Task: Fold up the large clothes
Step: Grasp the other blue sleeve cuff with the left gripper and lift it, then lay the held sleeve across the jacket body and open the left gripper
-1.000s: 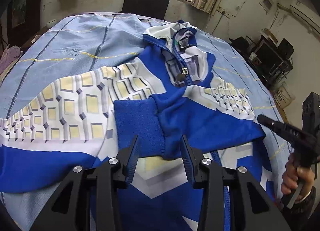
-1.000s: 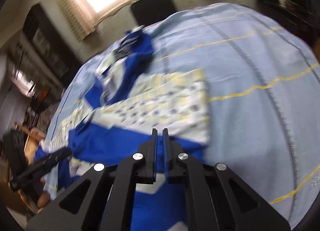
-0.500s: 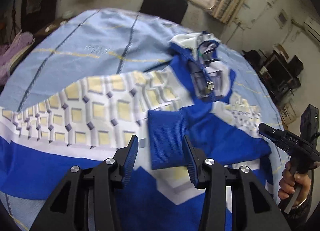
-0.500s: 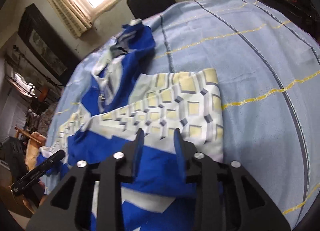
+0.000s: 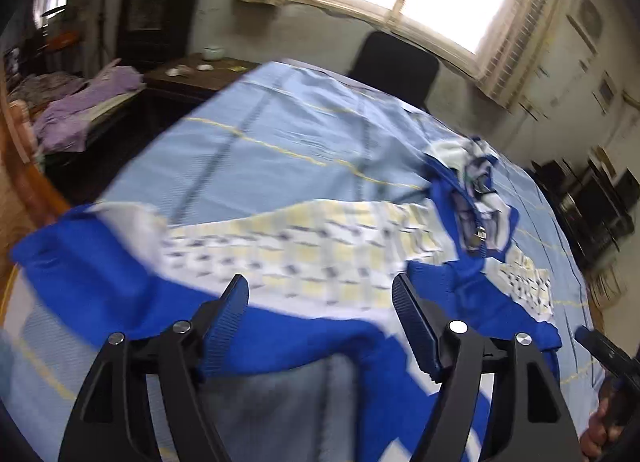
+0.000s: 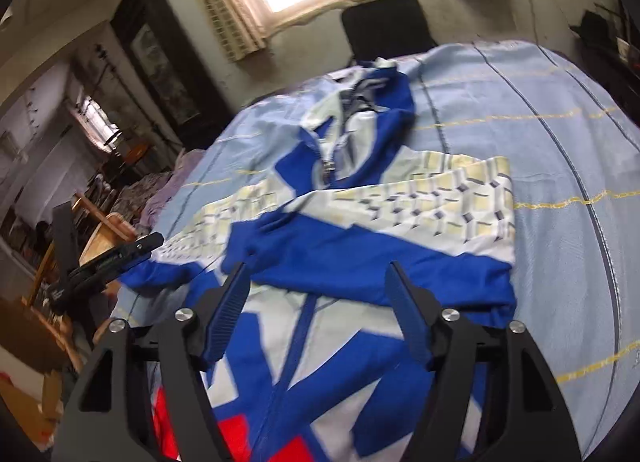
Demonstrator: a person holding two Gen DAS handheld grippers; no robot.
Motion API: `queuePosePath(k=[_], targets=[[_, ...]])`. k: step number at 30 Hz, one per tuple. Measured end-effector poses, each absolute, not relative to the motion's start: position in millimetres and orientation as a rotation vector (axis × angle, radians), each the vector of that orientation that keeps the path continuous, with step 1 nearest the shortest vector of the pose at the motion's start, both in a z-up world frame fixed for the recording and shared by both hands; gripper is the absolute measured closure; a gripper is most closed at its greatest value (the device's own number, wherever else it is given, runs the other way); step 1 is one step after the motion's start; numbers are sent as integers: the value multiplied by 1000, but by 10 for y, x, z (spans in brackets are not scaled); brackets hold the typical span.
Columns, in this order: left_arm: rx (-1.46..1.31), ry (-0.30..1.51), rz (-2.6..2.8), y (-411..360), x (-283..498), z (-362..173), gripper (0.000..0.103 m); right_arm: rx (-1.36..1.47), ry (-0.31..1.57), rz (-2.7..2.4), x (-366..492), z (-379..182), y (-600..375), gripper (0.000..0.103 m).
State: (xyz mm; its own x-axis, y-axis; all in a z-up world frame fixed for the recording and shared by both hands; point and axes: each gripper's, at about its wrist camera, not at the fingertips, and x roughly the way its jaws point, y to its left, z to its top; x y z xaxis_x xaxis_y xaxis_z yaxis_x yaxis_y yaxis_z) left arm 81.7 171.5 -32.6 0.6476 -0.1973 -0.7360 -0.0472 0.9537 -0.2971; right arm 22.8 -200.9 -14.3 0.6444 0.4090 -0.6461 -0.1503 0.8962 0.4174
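A blue, white and yellow-patterned zip jacket (image 6: 360,230) lies front up on a light blue bedsheet (image 6: 560,166), with red patches near its hem. Its right sleeve (image 6: 400,214) is folded across the chest. Its left sleeve (image 5: 248,258) stretches out sideways, blue cuff (image 5: 60,258) at the far left. My left gripper (image 5: 320,298) is open and empty, above that sleeve. My right gripper (image 6: 316,282) is open and empty, above the folded sleeve's blue part. The left gripper also shows in the right wrist view (image 6: 116,254); the right one at the left wrist view's edge (image 5: 608,354).
A black chair (image 6: 384,26) stands beyond the bed's far edge under a bright window. A dark side table (image 5: 192,74) and purple cloth (image 5: 84,106) lie left of the bed. Wooden furniture (image 6: 100,234) stands at the bed's left side. Shelves with dark equipment (image 5: 592,206) are on the right.
Both grippers have opened wider; the right one was shut a second ago. The left gripper swung left from the folded cuff toward the outstretched sleeve. The right gripper drew back from the jacket.
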Motion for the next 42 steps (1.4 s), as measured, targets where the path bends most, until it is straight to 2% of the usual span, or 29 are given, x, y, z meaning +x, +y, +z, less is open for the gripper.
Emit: queuePosePath(k=[6, 10, 15, 17, 19, 20, 21, 22, 27, 33, 42], targets=[[-475, 918, 21, 2575, 366, -421, 29, 388, 783, 440, -252, -109, -1856, 32], [-463, 928, 88, 2758, 323, -428, 29, 435, 785, 471, -398, -196, -1839, 32], [-580, 978, 126, 2923, 582, -618, 29, 522, 777, 456, -491, -343, -2004, 32], [-534, 958, 177, 2911, 648, -593, 30, 569, 762, 451, -550, -419, -2118, 32], [-512, 960, 198, 2909, 716, -599, 39, 604, 761, 450, -580, -508, -2215, 32], [-504, 962, 200, 2915, 739, -609, 62, 615, 774, 442, -566, -556, -2252, 32], [-492, 971, 203, 2919, 767, -622, 91, 621, 789, 429, -543, -593, -2279, 32], [-485, 979, 195, 2924, 799, -640, 94, 629, 805, 418, -512, -625, -2302, 32], [-324, 943, 237, 2694, 873, -517, 98, 645, 819, 428, -511, -652, -2306, 32], [-97, 839, 206, 2066, 932, -62, 98, 639, 818, 433, -526, -643, -2298, 32], [83, 746, -78, 521, 1014, 330, 98, 681, 793, 434, -552, -628, -2371, 32]])
